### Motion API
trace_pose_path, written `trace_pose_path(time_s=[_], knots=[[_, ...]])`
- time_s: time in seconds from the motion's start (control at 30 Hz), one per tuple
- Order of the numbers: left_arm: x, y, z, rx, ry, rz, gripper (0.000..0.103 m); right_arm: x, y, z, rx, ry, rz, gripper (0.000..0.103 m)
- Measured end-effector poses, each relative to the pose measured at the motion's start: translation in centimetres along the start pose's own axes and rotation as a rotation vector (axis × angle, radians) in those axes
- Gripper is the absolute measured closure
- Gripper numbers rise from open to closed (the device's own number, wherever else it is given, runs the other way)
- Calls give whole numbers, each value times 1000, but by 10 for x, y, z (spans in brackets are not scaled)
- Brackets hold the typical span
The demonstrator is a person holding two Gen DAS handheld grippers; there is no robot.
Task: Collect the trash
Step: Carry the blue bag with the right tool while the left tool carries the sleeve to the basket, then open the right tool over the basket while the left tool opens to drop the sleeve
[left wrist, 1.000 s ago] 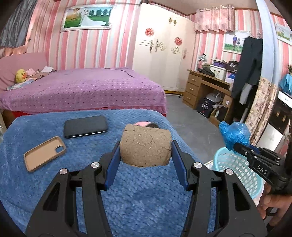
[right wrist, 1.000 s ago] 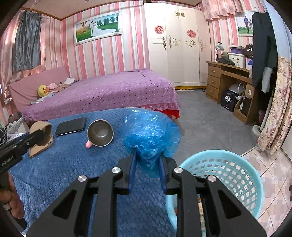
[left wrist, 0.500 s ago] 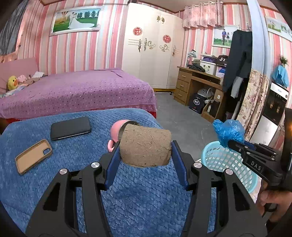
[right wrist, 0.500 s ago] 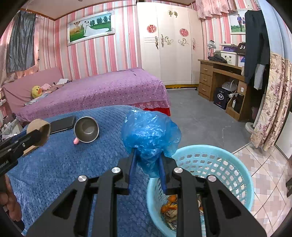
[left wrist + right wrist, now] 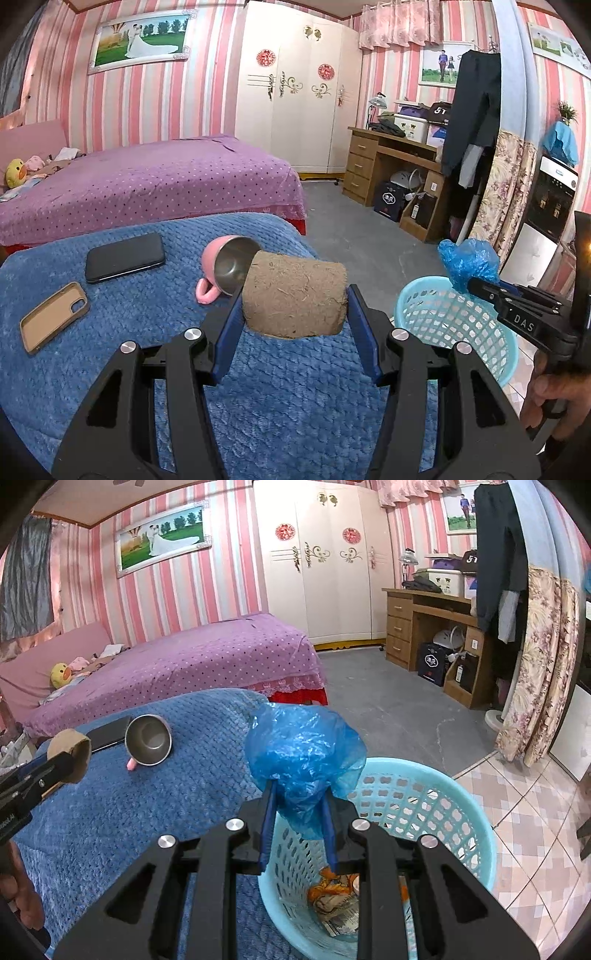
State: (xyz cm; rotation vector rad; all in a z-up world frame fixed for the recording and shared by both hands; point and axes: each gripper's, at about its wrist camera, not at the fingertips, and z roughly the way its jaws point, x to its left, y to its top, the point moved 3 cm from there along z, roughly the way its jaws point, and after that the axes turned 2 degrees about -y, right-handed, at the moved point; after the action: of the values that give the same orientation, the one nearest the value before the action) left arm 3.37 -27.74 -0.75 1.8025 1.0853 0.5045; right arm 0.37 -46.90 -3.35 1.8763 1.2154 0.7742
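A: Left wrist view? 
B: Left tongs (image 5: 294, 308) clamp the cardboard roll (image 5: 295, 294) above the blue blanket (image 5: 110, 350), near its right edge; cup (image 5: 229, 269) just behind.

A: Right wrist view? 
B: Right tongs (image 5: 297, 829) pinch the blue plastic bag (image 5: 303, 753) over the basket (image 5: 476, 830) rim; floor beyond lies open.

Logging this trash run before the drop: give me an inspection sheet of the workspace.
Surface: blue blanket, bumpy weave.
Job's things: cardboard roll and blue plastic bag both held; basket beside the blanket, wrappers inside.
Clutter: pink cup on its side, black phone, tan phone case.
Grippers: left gripper shut on the roll; right gripper shut on the bag, over the basket.
Cables: nothing seen.
Surroundings: purple bed, wardrobe, desk.
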Motion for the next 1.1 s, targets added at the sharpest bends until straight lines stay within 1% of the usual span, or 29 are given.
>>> trace_pose_path(time_s=[0.1,0.2,0.3,0.53,0.67,0.83,0.87,0.9,0.93,0.97,1.1], knots=[[-5,0,1,0,-10,13,50,-2,-1,1,4,2,9,80],[-11,-4,7,14,-19,23,50,-7,-2,1,-1,-17,-3,80],[-20,-8,13,31,-44,32,50,-16,-2,3,8,-27,18,80],[-46,-9,19,25,-101,44,50,-36,0,0,1,-66,73,80],[-60,-13,26,46,-104,63,50,-43,2,1,-1,-85,76,78],[-74,-14,39,72,-105,77,50,-59,2,2,1,-101,109,77],[-79,-14,42,76,-106,84,50,-63,2,4,7,-109,114,74],[-84,-13,45,80,-113,87,50,-65,1,5,10,-118,117,59],[-86,-13,46,83,-120,89,50,-69,1,5,5,-141,125,49],[-94,-13,50,86,-128,96,50,-74,1,4,-5,-158,135,37],[-114,-13,59,96,-158,113,50,-98,1,-1,-34,-202,214,36]])
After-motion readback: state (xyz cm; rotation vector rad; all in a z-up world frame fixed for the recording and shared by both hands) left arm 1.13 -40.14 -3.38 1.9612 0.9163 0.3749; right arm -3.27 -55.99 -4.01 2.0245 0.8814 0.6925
